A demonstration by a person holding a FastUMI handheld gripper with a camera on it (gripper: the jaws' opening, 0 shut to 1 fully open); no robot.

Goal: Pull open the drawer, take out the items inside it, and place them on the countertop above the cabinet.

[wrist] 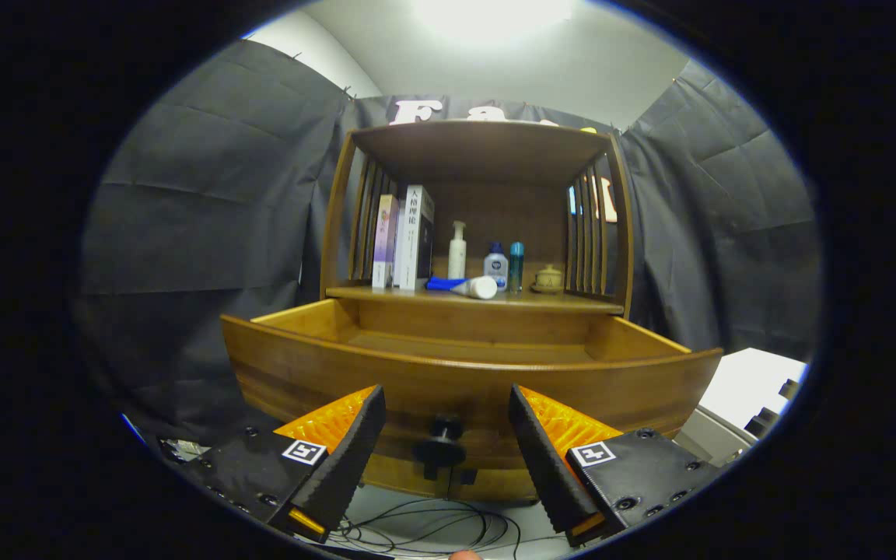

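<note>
The drawer [463, 373] stands pulled open with bare room inside at twelve o'clock beyond the gripper's [448, 416] spread fingers, its knob [439, 449] between them.

The gripper [446, 435] is level and faces straight ahead, its two fingers spread wide with a clear gap between them and nothing pressed by either pad. A small pale shape below them may be a fingertip [464, 555].
</note>
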